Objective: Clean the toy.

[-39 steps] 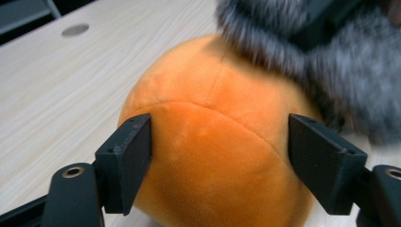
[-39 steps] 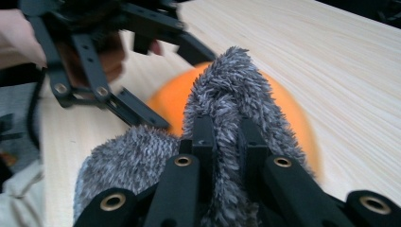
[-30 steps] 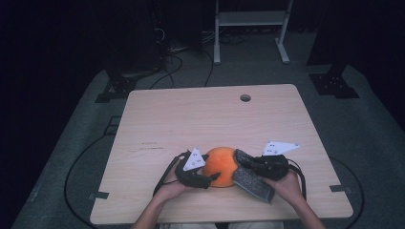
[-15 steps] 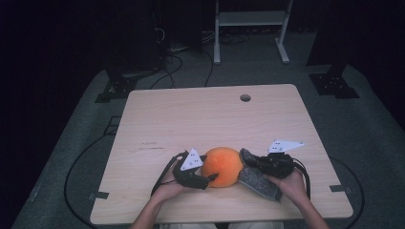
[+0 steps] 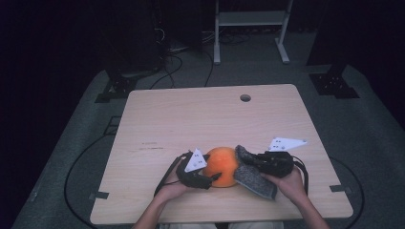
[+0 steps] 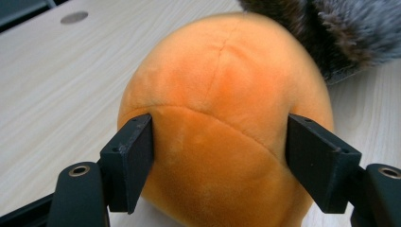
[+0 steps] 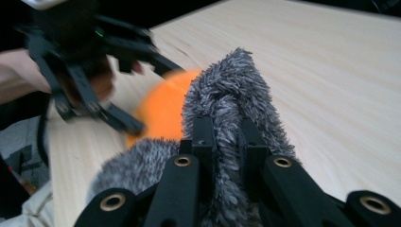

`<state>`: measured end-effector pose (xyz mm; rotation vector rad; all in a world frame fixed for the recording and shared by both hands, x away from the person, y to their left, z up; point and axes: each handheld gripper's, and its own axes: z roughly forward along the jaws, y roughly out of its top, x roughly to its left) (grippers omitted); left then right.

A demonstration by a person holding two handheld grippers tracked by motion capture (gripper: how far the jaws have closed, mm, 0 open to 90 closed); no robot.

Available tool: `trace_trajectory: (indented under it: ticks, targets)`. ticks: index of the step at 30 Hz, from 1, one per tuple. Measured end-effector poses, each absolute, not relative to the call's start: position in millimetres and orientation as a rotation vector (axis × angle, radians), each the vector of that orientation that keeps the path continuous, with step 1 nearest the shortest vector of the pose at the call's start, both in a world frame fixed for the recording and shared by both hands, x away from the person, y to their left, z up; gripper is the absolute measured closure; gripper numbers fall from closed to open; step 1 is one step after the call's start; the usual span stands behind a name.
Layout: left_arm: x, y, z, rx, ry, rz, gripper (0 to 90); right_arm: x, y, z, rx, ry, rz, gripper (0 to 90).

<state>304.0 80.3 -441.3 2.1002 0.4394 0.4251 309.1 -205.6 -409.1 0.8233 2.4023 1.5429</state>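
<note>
OK, orange plush ball point(image 5: 224, 164) sits on the wooden table point(image 5: 200, 119), near the front edge, between both hands. Left gripper point(image 6: 220, 156) has its jaws clamped on the ball's two sides; in the left gripper view the pads press into the fabric. Right gripper point(image 7: 222, 137) has its jaws pinched tight on a grey furry piece point(image 5: 253, 174), fur bunched up between them. That grey piece lies against the ball's right side, touching it. Table hole point(image 5: 245, 98) is well apart, toward the far edge.
</note>
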Motion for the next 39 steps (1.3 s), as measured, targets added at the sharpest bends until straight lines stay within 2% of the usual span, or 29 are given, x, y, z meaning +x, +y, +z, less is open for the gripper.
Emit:
trace_trajectory:
  ticks: [1,5,8,10,12,13,16,19,21,24,25,27,29,31,36,39]
  targets:
    - [303,79,-439,2.100,0.429,0.423,25.6,310,-200,-411,0.810,2.414,1.505,80.3]
    - [305,86,-433,2.049,0.489,0.362,11.0,313,-202,-426,0.848,2.439,1.488,80.3]
    - [312,87,-442,2.070,0.557,0.279,9.9,314,-209,-426,0.874,2.439,1.467,80.3]
    - [311,85,-445,2.062,0.539,0.305,18.2,313,-210,-426,0.876,2.439,1.441,80.3]
    - [306,83,-440,2.060,0.514,0.373,32.1,310,-209,-418,0.854,2.421,1.443,80.4]
    - [304,81,-437,2.055,0.498,0.388,34.9,307,-207,-412,0.834,2.417,1.470,80.4]
    - [296,71,-428,2.058,0.425,0.437,38.3,296,-193,-394,0.709,2.411,1.513,80.3]
    - [291,66,-427,2.071,0.382,0.461,37.5,291,-178,-393,0.640,2.430,1.418,80.4]
    - [293,69,-430,2.062,0.385,0.427,31.4,295,-181,-401,0.662,2.447,1.410,80.4]
    - [303,72,-435,2.044,0.500,0.354,11.2,299,-190,-409,0.711,2.451,1.429,80.4]
    - [306,72,-438,2.041,0.531,0.313,8.5,300,-192,-409,0.719,2.453,1.439,80.4]
    - [308,71,-440,2.029,0.548,0.288,12.4,301,-194,-409,0.730,2.451,1.432,80.4]
    - [305,71,-439,2.013,0.519,0.326,24.6,301,-195,-408,0.729,2.442,1.409,80.4]
    - [300,68,-434,2.016,0.488,0.375,31.0,300,-197,-403,0.731,2.440,1.389,80.4]
    - [287,53,-425,2.050,0.379,0.491,32.5,286,-184,-380,0.601,2.459,1.406,80.4]
    - [282,50,-424,2.077,0.335,0.541,32.6,282,-170,-378,0.556,2.475,1.342,80.4]
